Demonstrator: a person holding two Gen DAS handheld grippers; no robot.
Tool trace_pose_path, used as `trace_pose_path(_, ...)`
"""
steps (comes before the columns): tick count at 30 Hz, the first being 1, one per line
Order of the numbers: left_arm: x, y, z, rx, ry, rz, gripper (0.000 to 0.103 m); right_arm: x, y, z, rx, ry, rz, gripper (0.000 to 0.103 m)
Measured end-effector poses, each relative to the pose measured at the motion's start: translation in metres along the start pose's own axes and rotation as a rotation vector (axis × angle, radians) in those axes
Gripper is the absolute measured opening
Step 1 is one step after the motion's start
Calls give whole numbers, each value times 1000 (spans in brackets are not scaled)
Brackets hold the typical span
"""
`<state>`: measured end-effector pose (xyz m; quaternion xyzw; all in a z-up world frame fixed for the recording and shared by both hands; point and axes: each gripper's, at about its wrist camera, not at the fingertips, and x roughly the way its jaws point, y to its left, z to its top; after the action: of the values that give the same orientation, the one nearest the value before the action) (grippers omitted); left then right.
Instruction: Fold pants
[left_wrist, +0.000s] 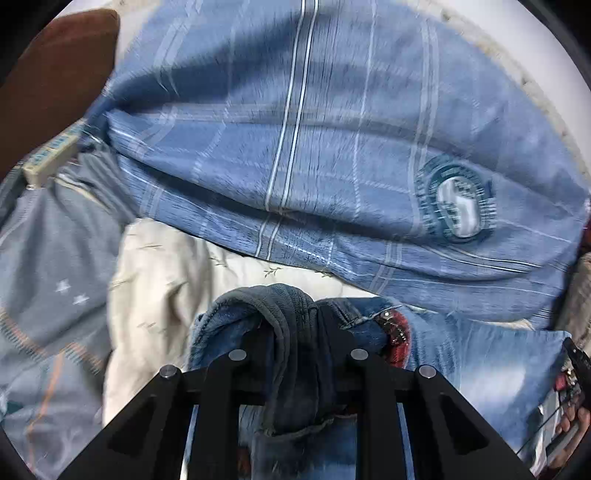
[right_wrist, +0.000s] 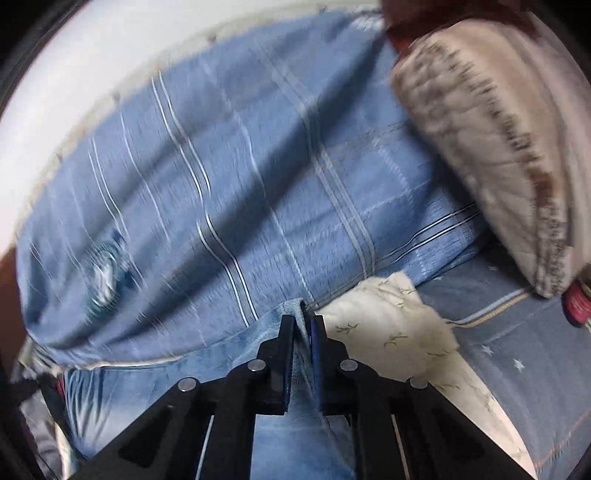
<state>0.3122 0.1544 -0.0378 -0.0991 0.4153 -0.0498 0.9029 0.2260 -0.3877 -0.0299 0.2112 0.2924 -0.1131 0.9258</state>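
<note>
jeans (left_wrist: 295, 332) hang bunched in my left gripper (left_wrist: 291, 325) and pinched thin at an edge in my right gripper (right_wrist: 303, 325) above the bed, so i should keep both clamped, level and taut to fold cleanly.

My left claw (left_wrist: 291, 325) and right claw (right_wrist: 303, 328) each pinch the pants (right_wrist: 295, 424), which lie before a big pillow (left_wrist: 332, 147), on the bed's quilt (right_wrist: 388, 332).
</note>
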Motion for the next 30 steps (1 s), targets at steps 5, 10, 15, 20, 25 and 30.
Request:
trace_pose_path(5, -61, 2, -33, 16, -56, -42, 22, -45, -20, -21, 39, -22, 15, 8)
trace_pose_path(10, -96, 17, -95, 24, -51, -69, 22, -83, -57, -52, 96, 2, 17, 7)
trace_pose_path(15, -107, 21, -158, 36, 20, -85, 22, -124, -102, -90, 167, 28, 8, 8)
trace_pose_path(20, -102, 14, -207, 99, 117, -29, 22, -135, -132, -113, 261, 121, 113, 9)
trace_pose_path(25, -100, 12, -225, 138, 158, 8, 22, -139, -122, -105, 297, 111, 253, 25)
trace_pose_path(30, -94, 25, -238, 120, 191, 15, 15, -119, -114, -113, 445, 174, 393, 87)
